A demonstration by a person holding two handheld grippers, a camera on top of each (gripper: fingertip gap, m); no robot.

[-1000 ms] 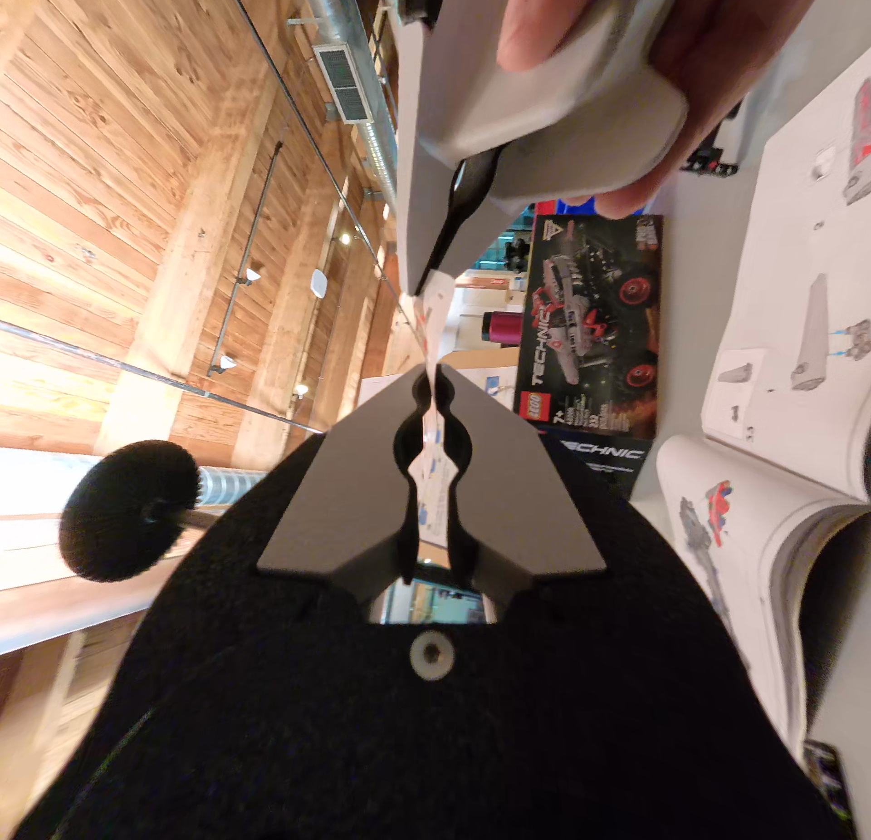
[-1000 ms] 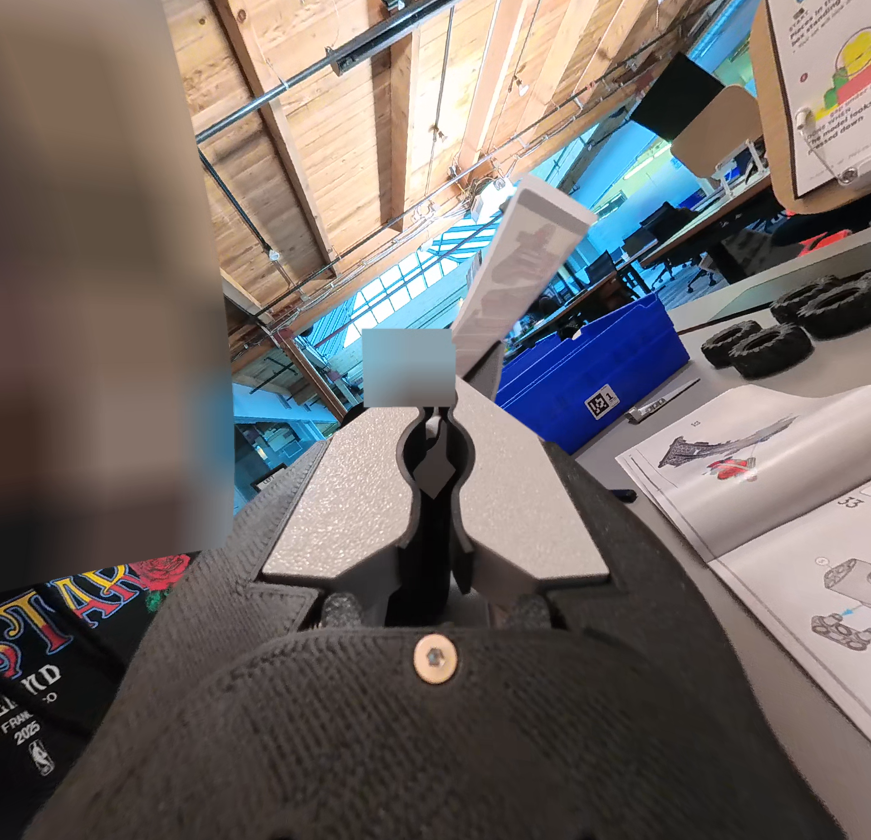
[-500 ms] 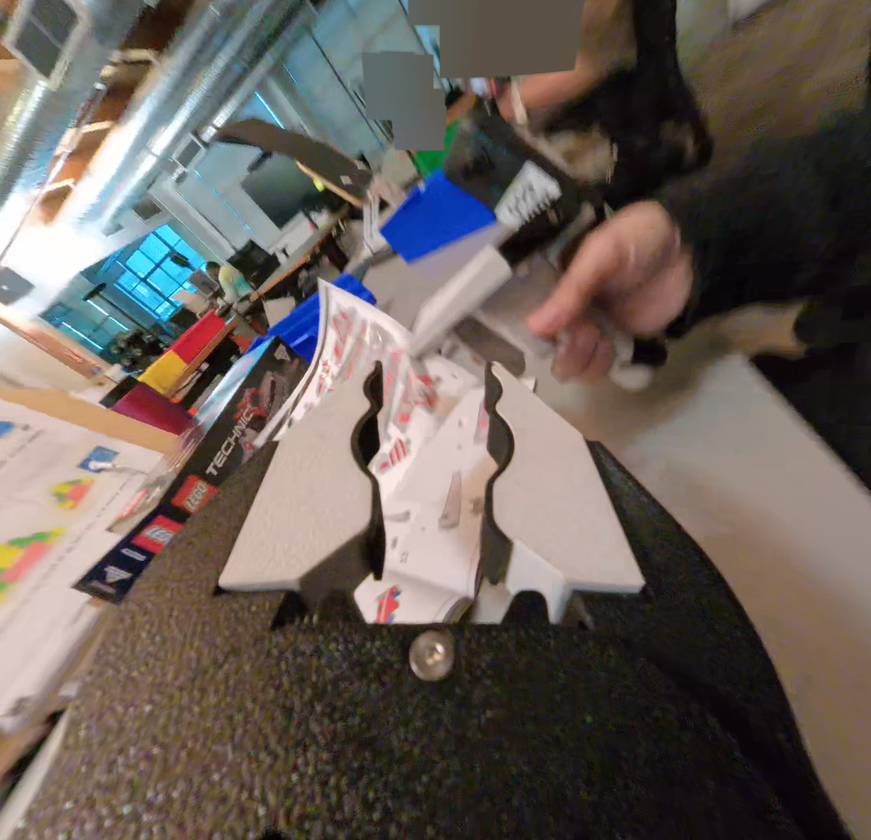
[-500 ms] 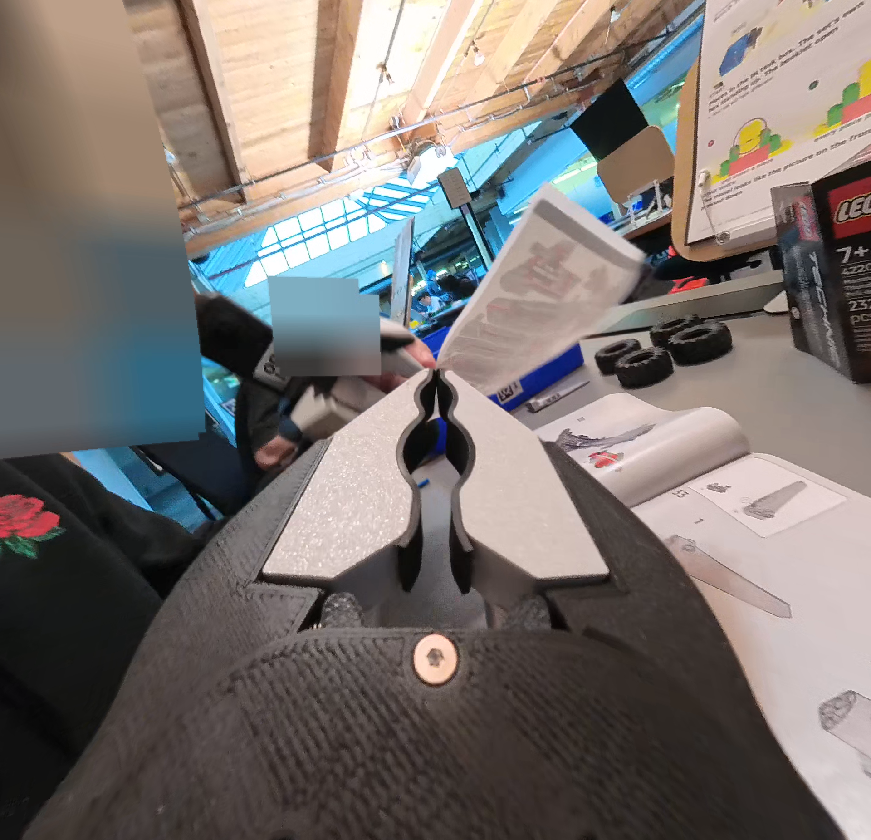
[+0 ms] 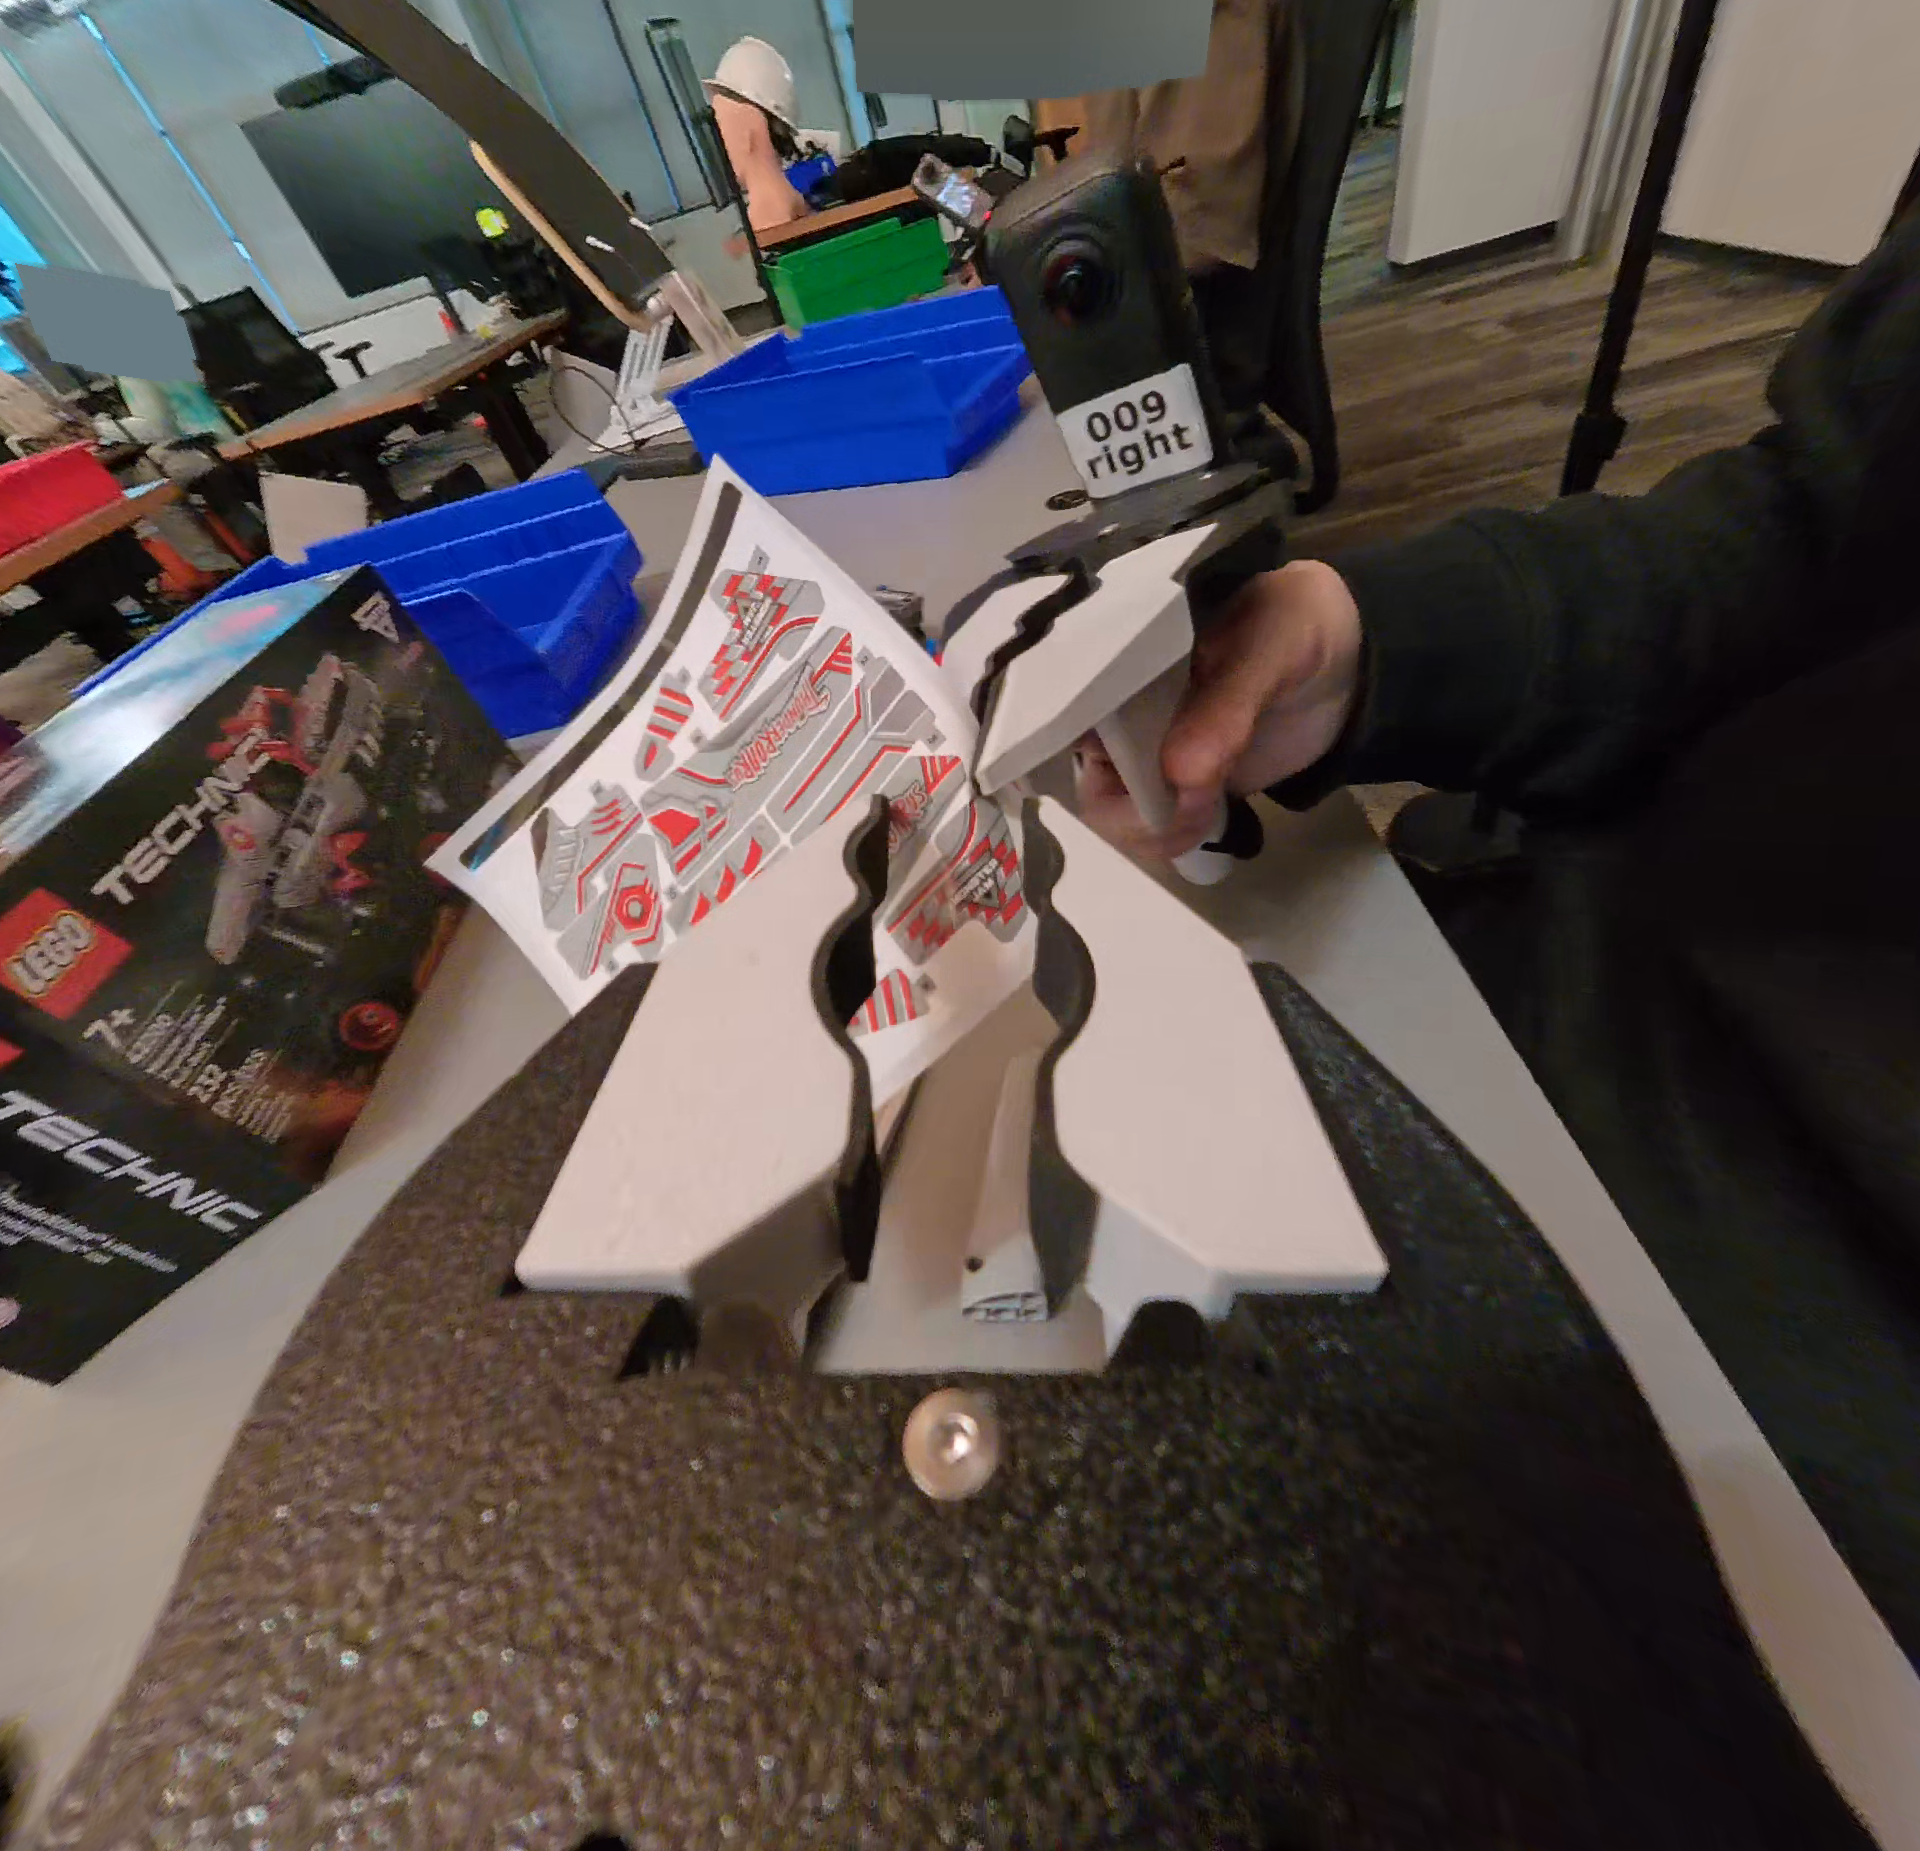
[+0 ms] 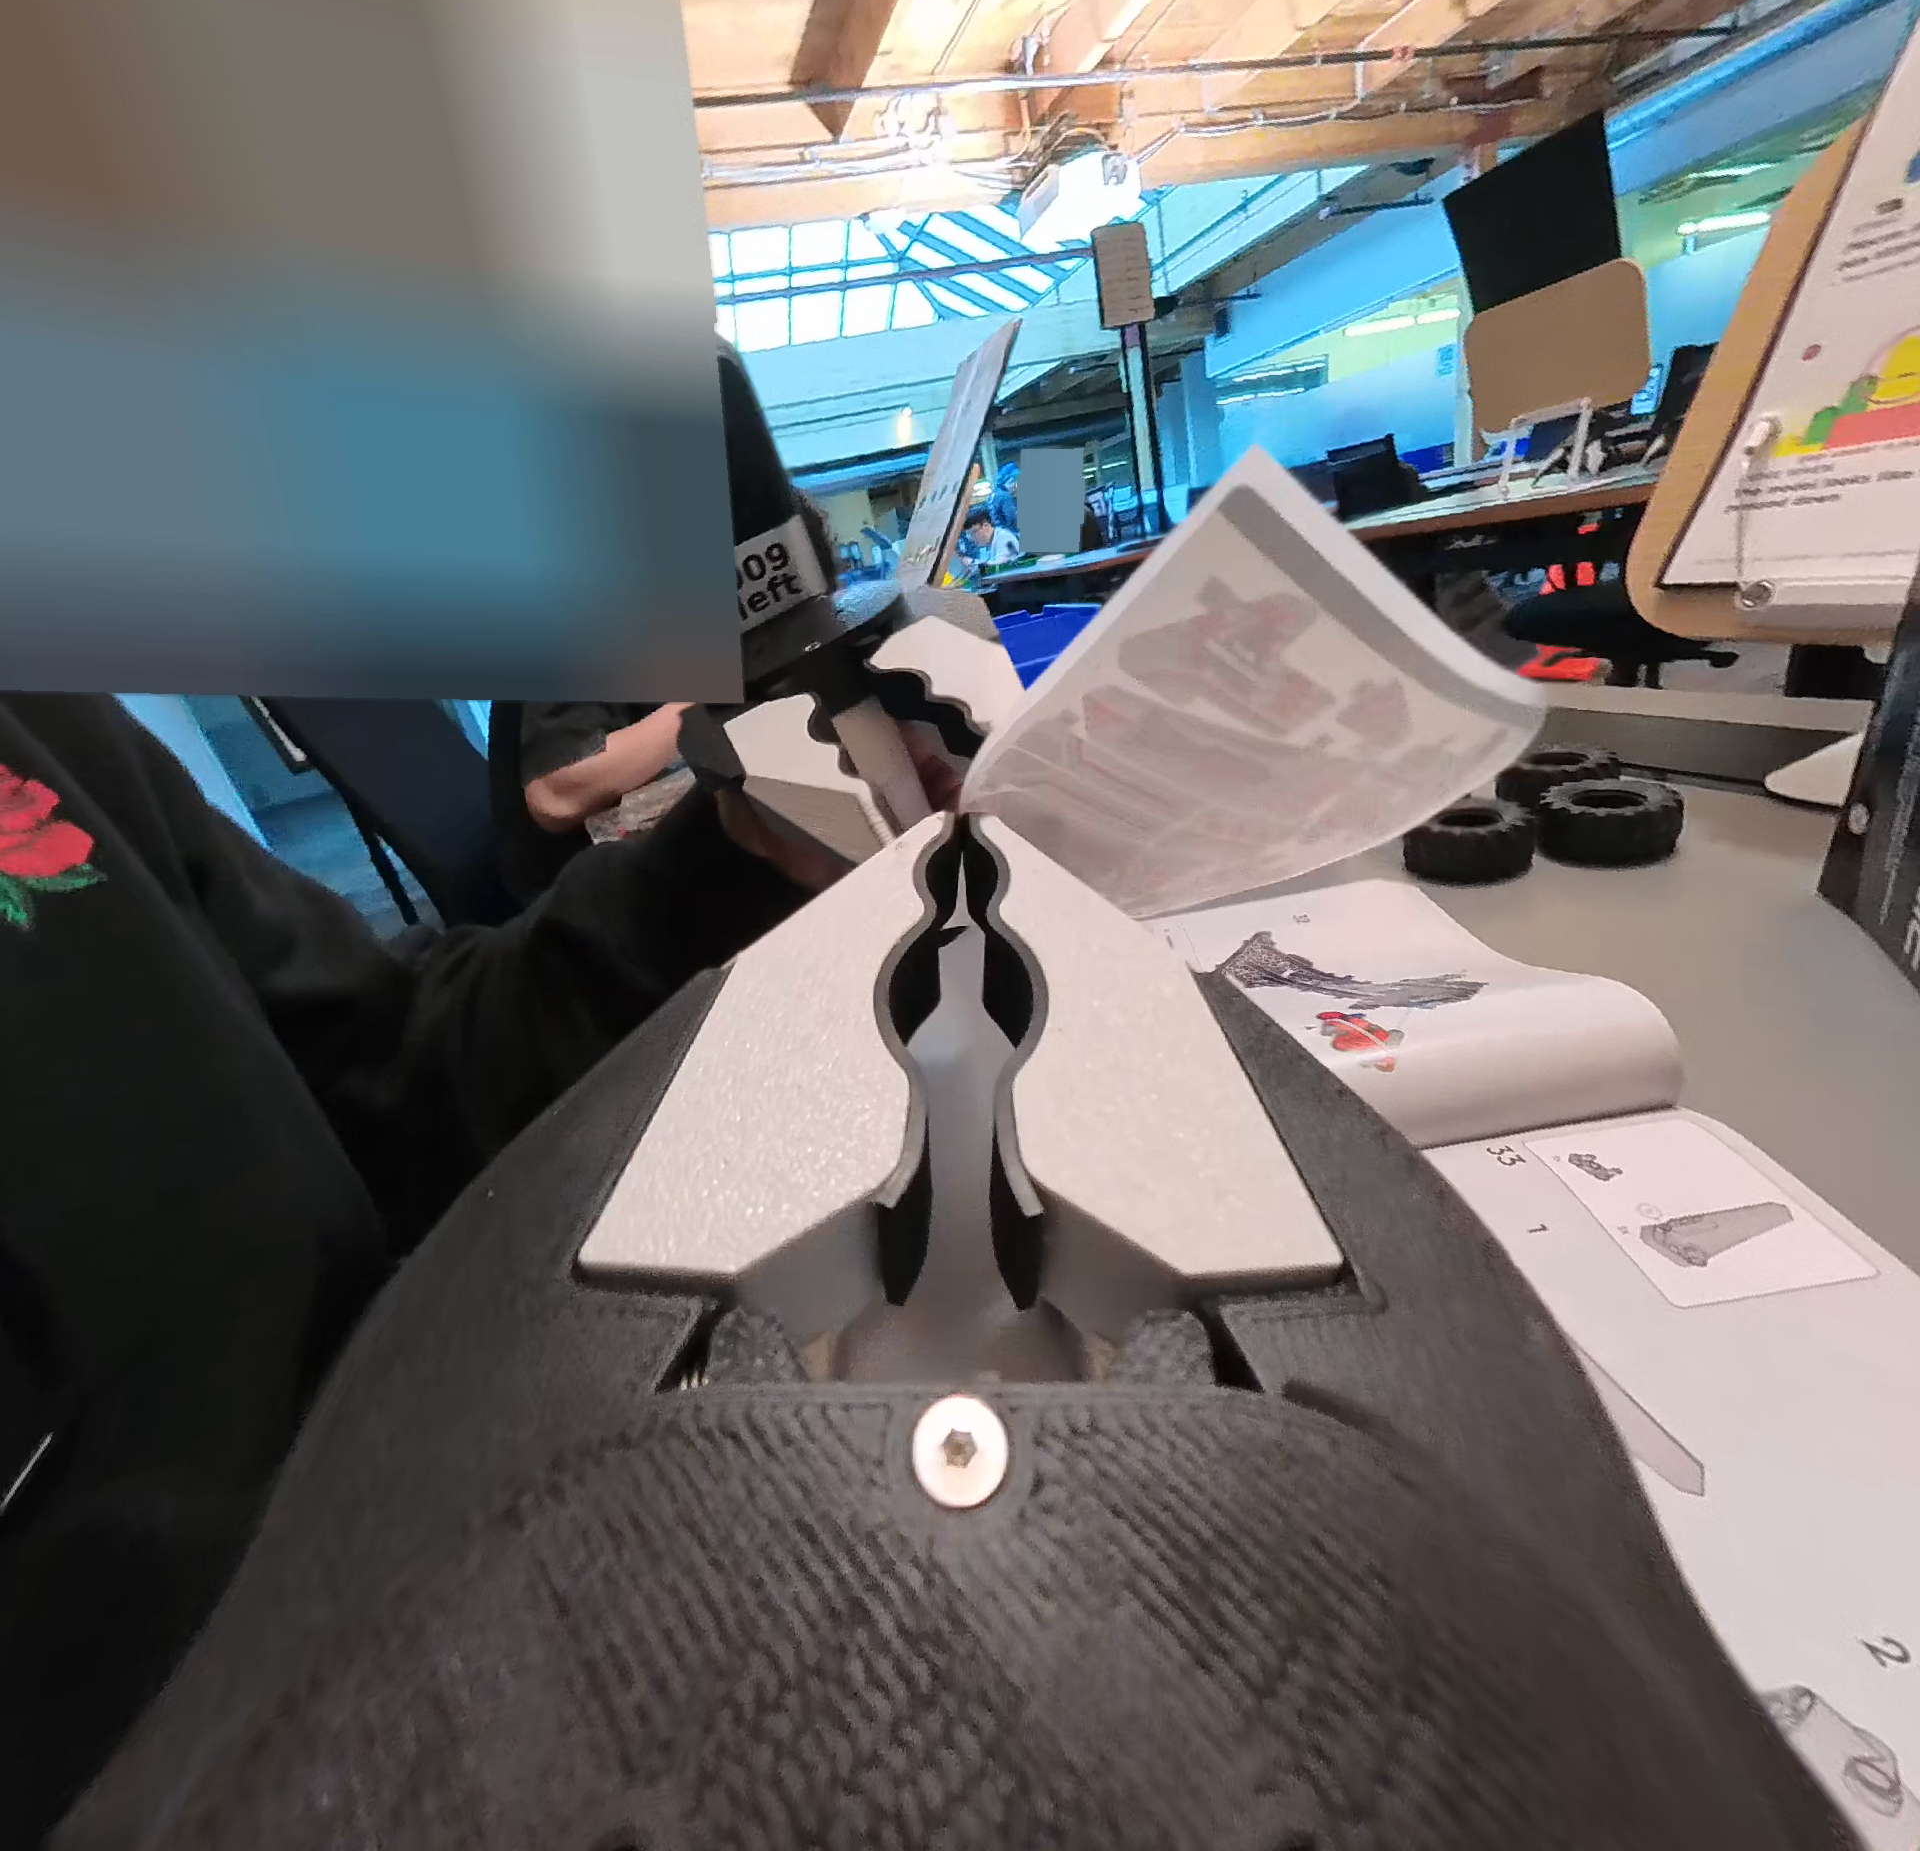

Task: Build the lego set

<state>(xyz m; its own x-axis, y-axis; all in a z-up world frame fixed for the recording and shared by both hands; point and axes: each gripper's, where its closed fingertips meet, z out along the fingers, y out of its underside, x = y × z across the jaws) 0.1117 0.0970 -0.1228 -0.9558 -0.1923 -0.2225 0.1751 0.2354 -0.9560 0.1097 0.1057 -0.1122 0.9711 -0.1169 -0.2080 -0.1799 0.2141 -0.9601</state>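
Observation:
A white sticker sheet (image 5: 748,762) with red and grey decals is held up above the grey table; its back shows in the right wrist view (image 6: 1247,721). My right gripper (image 6: 961,830) is shut on one edge of the sheet. It also shows in the left wrist view (image 5: 979,736), held by a hand in a black sleeve. My left gripper (image 5: 954,830) is open, and the sheet's lower corner hangs in the wide gap between its jaws. In the right wrist view the left gripper (image 6: 883,752) sits just left of the sheet, jaws apart.
The black Lego box (image 5: 208,918) stands on the table at the left. Blue bins (image 5: 852,399) are behind the sheet. An open instruction booklet (image 6: 1507,1074) lies at the right, with black tyres (image 6: 1558,825) beyond it. A clipboard on a stand (image 6: 1818,347) is at the far right. Only a small space, under 4 cm, lies between the two pairs of fingers.
My left gripper was shut on the sheet's edge and has opened. It has swung down from facing the ceiling to facing the table. My right gripper has tilted down, still holding the sheet.

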